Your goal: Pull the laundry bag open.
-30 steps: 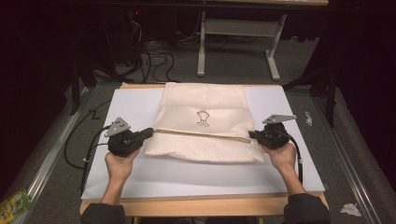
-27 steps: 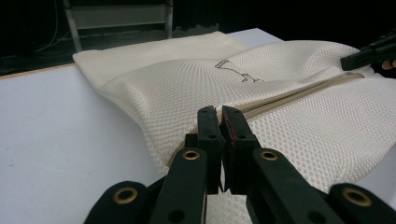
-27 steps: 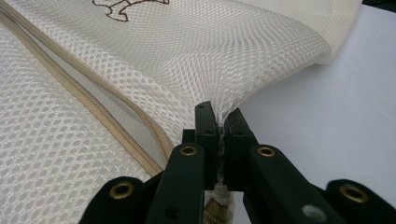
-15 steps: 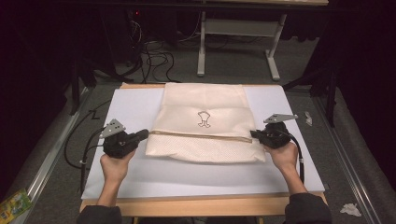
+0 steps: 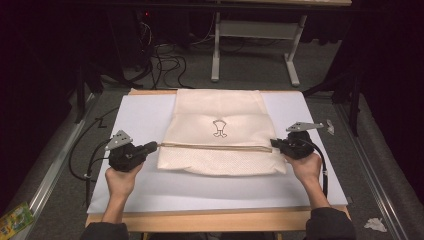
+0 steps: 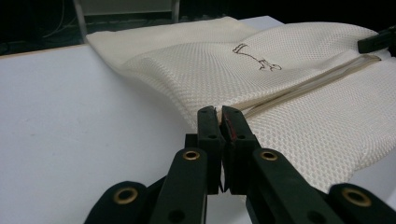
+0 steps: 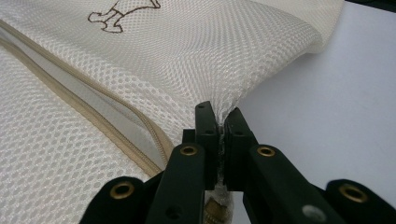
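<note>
High view showed the cream mesh laundry bag (image 5: pixel 220 132) with its beige zipper band (image 5: pixel 215 146) lying at the centre of the white table sheet (image 5: pixel 140 120). We had our left gripper (image 5: pixel 150 147) clamped on the bag's left edge and our right gripper (image 5: pixel 274 143) pinched on its right edge, jaws nearly closed on mesh. We judged that uneven pulling could let the thin mesh slip out or bunch the fold crookedly.

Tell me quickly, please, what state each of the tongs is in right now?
Left tongs: closed on the left edge of the mesh bag, by its zipper.
Right tongs: closed on the bag's right edge.
</note>
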Tool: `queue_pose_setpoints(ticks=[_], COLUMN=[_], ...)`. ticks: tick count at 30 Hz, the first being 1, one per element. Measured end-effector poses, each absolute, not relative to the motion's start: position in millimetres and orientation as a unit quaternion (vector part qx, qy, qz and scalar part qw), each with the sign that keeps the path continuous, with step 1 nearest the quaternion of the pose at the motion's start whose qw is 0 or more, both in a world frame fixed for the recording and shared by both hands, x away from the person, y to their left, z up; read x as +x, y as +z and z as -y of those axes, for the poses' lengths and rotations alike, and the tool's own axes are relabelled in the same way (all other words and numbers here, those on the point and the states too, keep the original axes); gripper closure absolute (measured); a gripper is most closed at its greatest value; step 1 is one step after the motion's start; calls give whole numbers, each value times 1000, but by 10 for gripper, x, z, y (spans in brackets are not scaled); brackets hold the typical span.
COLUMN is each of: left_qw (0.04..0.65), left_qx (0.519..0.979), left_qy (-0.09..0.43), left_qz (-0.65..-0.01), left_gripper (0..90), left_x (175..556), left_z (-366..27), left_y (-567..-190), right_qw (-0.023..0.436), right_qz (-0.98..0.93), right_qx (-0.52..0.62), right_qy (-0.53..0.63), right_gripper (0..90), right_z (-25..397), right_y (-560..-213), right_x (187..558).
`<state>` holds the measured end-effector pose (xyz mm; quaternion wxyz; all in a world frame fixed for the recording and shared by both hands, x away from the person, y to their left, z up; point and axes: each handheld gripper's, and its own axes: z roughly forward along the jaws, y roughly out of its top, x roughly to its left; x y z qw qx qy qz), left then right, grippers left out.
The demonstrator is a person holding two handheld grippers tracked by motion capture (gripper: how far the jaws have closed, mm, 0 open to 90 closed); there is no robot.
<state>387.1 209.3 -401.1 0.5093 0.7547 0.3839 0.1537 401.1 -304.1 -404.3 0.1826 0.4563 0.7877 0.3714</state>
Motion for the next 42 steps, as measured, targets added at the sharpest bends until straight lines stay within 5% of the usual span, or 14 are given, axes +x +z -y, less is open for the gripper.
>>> queue_pose_setpoints(ticks=[42], left_qw=[471], left_qx=[773], left_qy=[149], left_qz=[-398], left_gripper=[872], left_x=[3858], left_z=[-1972], left_y=[-4275], right_qw=[147], right_qz=[-779], right_qx=[480], right_qy=[375], right_gripper=[875], right_z=[3061], right_y=[-4344], right_x=[3967])
